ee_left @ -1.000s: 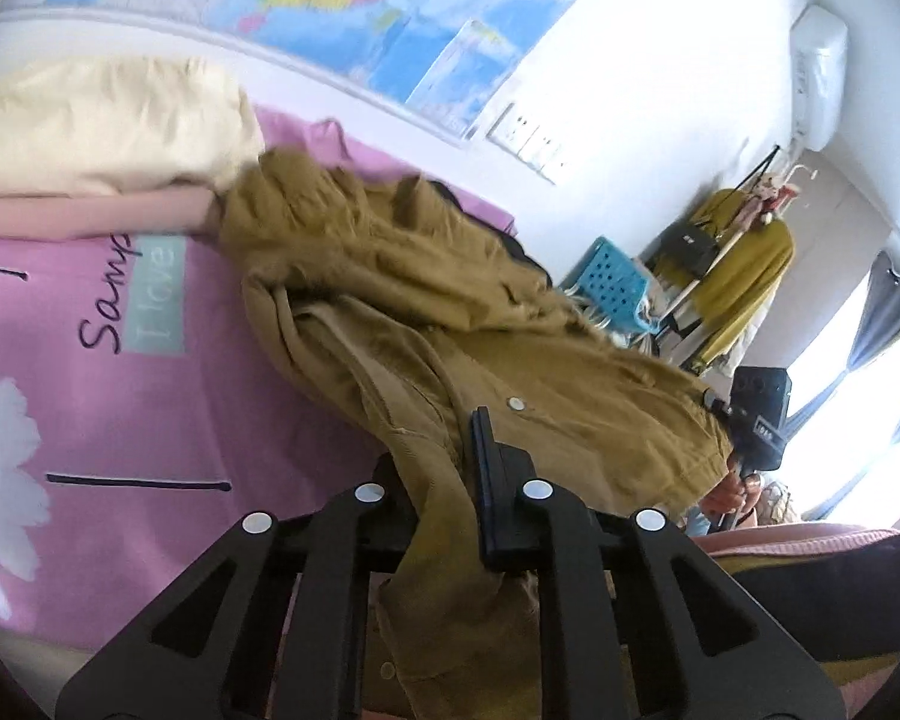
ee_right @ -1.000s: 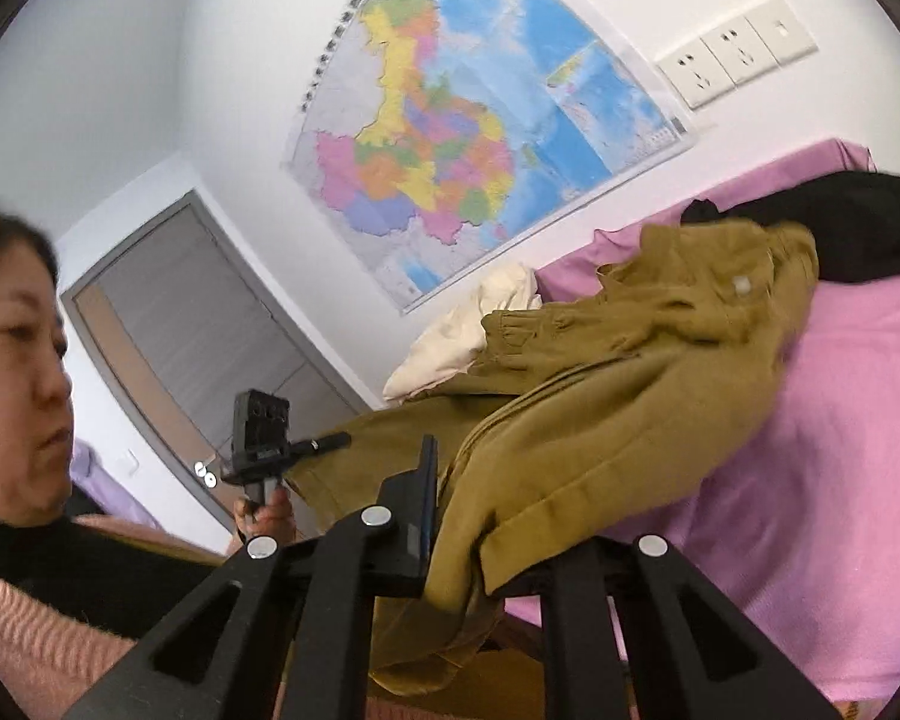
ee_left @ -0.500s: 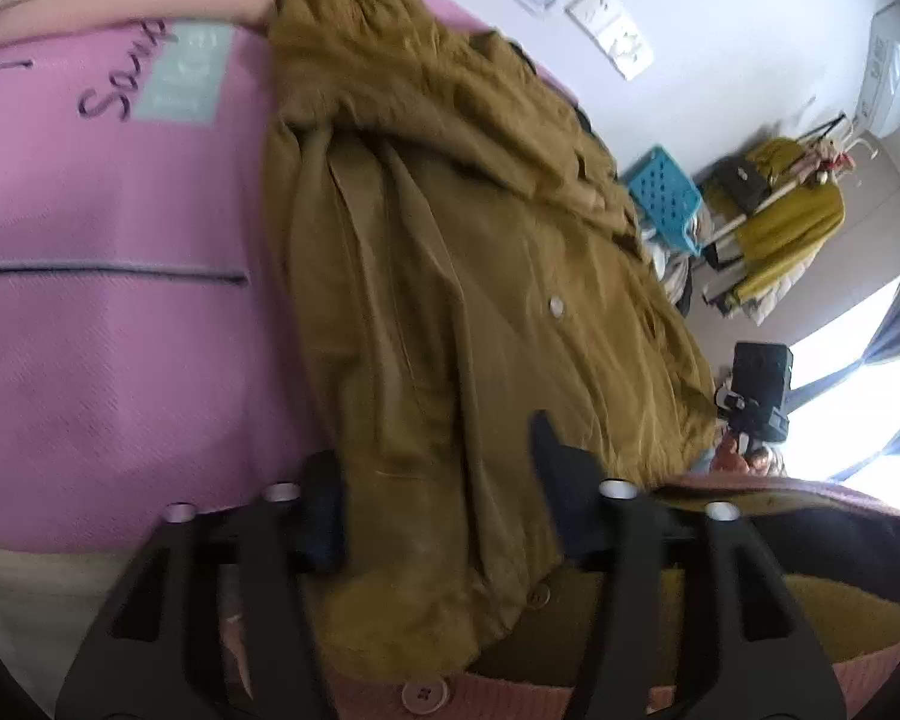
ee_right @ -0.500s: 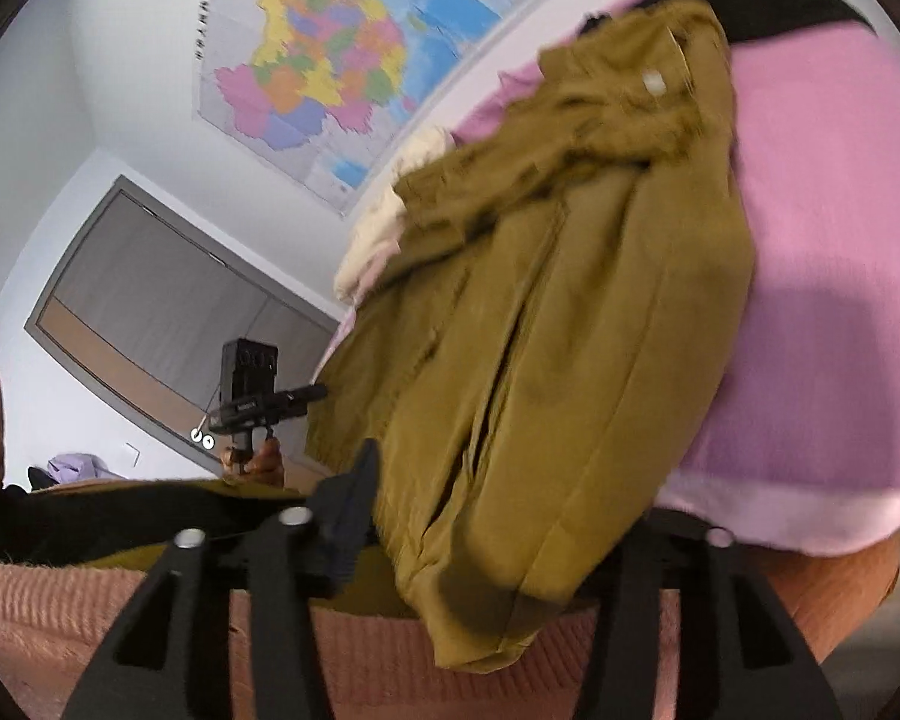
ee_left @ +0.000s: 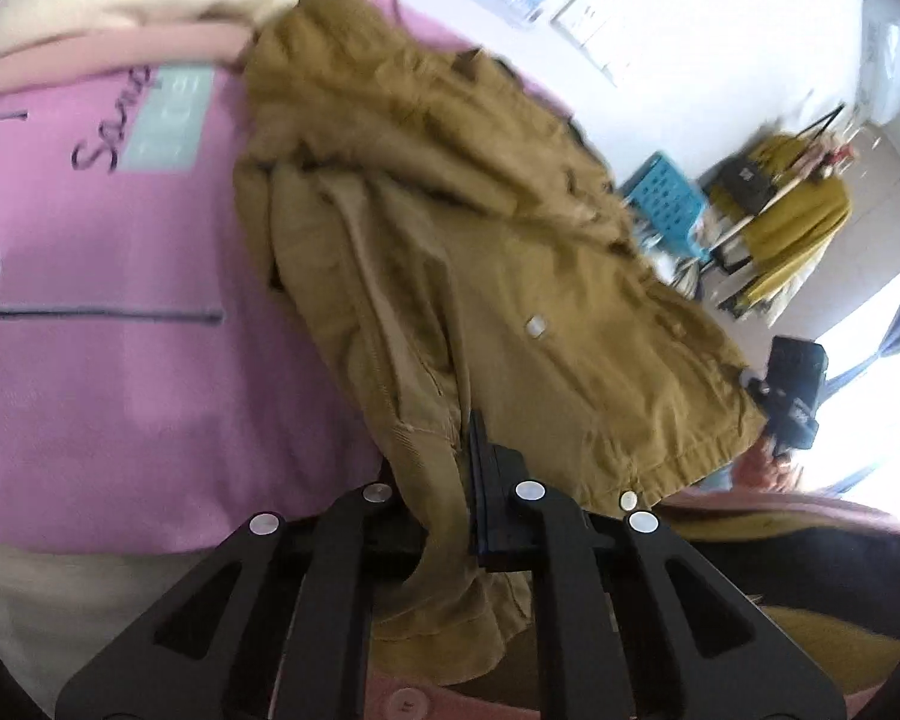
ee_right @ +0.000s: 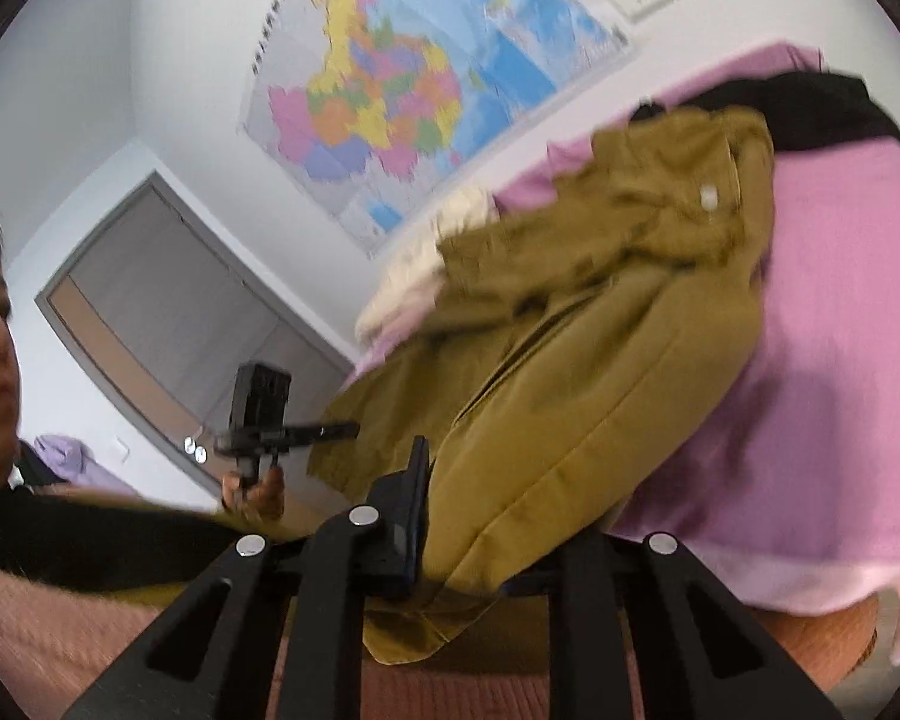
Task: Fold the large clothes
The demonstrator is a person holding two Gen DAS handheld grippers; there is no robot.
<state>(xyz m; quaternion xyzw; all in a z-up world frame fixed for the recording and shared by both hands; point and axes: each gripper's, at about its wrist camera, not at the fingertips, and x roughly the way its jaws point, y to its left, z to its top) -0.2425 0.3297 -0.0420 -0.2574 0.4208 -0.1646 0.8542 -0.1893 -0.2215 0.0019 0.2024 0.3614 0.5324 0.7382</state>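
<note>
On the pink bed point(ee_left: 120, 390), both grippers pinch the big mustard-brown cloth jacket point(ee_left: 510, 276). Left gripper point(ee_left: 444, 480) and right gripper point(ee_right: 468, 516) are closed on its hem. The thick cloth could slip out if pulled hard.

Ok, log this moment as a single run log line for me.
step: fold jacket | left gripper: shut on jacket hem | right gripper: shut on jacket | jacket: crumpled, draped over pink bedspread

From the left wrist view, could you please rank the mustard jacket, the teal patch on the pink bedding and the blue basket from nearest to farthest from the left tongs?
1. The mustard jacket: pinched in the left tongs, front and centre.
2. The teal patch: upper left, on the pink bedding.
3. The blue basket: upper right, beyond the bed.
</note>
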